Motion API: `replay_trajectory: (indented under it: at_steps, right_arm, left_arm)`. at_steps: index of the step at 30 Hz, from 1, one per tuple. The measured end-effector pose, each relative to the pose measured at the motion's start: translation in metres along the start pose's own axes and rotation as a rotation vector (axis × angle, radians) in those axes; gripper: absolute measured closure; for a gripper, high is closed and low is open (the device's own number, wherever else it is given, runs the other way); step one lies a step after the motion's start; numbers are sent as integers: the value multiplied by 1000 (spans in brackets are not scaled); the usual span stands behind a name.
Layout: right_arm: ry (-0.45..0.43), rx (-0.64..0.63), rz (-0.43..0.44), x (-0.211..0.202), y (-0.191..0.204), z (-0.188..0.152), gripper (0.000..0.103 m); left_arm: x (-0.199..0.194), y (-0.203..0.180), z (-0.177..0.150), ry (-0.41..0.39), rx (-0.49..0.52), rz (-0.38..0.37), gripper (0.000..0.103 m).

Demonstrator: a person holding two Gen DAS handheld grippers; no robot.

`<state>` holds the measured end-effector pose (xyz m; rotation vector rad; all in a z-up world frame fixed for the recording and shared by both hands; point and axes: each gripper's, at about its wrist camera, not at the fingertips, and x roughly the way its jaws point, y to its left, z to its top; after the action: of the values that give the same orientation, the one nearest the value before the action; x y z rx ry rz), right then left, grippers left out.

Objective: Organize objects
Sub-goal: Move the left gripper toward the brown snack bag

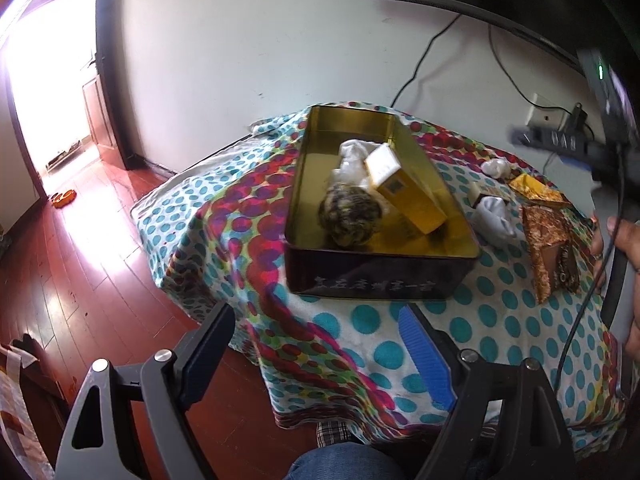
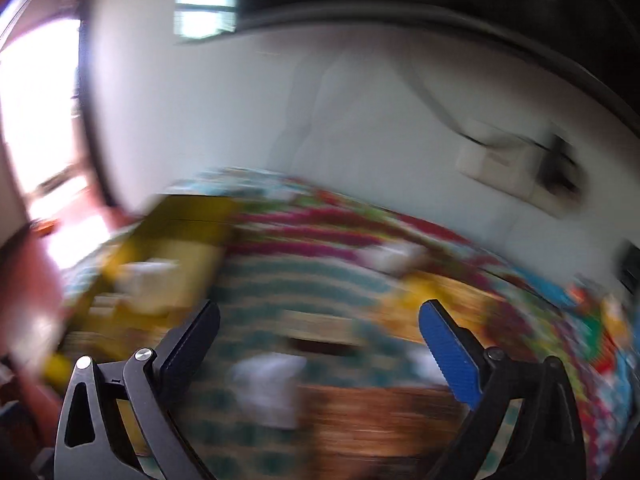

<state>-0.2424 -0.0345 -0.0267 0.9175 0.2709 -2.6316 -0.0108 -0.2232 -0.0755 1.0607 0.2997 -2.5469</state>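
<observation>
on the desk [image 1: 360, 344], which has a cloth with blue and red dots over it, sits a long gold tin [image 1: 384, 254] with its top off. inside the tin lie a yellow box [image 1: 404, 194], a round ball of dark and yellow stuff [image 1: 350, 216] and a white crumpled thing [image 1: 354, 156], all close together. more things wait on the cloth to the right of the tin: a white rolled sock [image 1: 494, 216] just beside it, a brown patterned pouch [image 1: 550, 248] a bit farther right, a gold packet [image 1: 536, 190] and a small white lump [image 1: 496, 168] behind them. the left hand-held gripper [image 1: 316, 344] hangs low in front of the tin with its jaws spread and nothing between them. the right hand-held gripper [image 2: 320, 332] is spread wide too and holds nothing, and its own picture is all smeared, so it looks to be swinging fast. in that blurry view a white thing [image 2: 268, 388] and something brown [image 2: 384, 420] show under its jaws, likely the sock and the pouch, but i cannot be sure. a hand [image 1: 624, 248] shows at the right edge of the left view. i think some things are put away and the step now is going for the next loose one. the next move needs the right hand-held gripper to slow down, line its jaws up on both sides of one thing, and squeeze softly, since the sock is squishy.
</observation>
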Motion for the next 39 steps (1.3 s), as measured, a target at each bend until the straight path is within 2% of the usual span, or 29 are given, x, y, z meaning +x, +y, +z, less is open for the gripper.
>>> replay_trajectory:
  at_steps: [3, 9, 12, 18, 21, 24, 30, 37, 39]
  right_arm:
    - [54, 94, -158, 16, -58, -25, 3]
    - [88, 211, -278, 28, -127, -66, 3]
    - [104, 265, -292, 31, -151, -80, 3]
    - [131, 290, -344, 44, -178, -93, 2]
    - [162, 353, -323, 50, -193, -98, 1]
    - [138, 408, -290, 44, -202, -101, 0]
    - [161, 439, -276, 47, -206, -103, 0]
    - [170, 378, -300, 49, -196, -98, 0]
    - [174, 372, -306, 50, -195, -97, 0]
  left_arm:
    - [-2, -12, -1, -1, 26, -11, 17]
    - [-4, -44, -2, -9, 95, -50, 17]
    - [-5, -65, 0, -14, 131, -70, 17]
    - [-7, -111, 5, -19, 197, -112, 17]
    - [-5, -130, 10, -37, 220, -125, 17]
    - [2, -147, 15, -40, 232, -136, 17]
    - [17, -175, 23, -52, 228, -186, 17]
    - [33, -215, 24, -41, 293, -214, 17]
    - [40, -221, 27, -24, 285, -249, 17]
